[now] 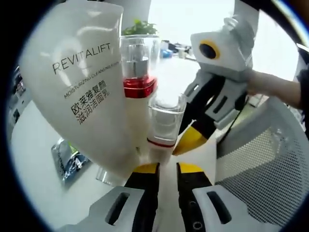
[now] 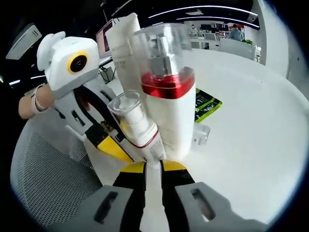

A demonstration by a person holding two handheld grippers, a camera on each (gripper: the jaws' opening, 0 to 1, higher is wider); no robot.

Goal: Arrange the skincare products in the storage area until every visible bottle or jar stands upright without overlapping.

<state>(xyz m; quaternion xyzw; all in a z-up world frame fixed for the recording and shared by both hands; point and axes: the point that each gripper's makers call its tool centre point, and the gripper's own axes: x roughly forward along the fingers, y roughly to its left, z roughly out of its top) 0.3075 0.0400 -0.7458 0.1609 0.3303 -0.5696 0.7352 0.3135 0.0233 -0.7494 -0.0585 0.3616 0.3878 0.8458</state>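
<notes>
A big white REVITALIFT tube (image 1: pixel 77 87) stands on its clear cap, and it rises behind the bottles in the right gripper view (image 2: pixel 120 38). Beside it stands a white pump bottle with a red band (image 1: pixel 139 87) (image 2: pixel 169 96) under a clear cap. A smaller clear-capped bottle with a thin red ring (image 1: pixel 164 125) (image 2: pixel 137 128) leans in front of it. My left gripper (image 1: pixel 167 168) (image 2: pixel 128 155) is at that small bottle's foot, jaws close together with nothing between them. My right gripper (image 2: pixel 153 168) (image 1: pixel 177 149) meets the same foot from the other side, also shut.
A green and black sachet (image 1: pixel 72 159) (image 2: pixel 206 104) lies on the white table (image 2: pixel 251 145) behind the tube. A white mesh chair back (image 1: pixel 260 169) (image 2: pixel 43 169) stands close by. A person's hand (image 1: pixel 270 84) (image 2: pixel 31 104) holds each gripper.
</notes>
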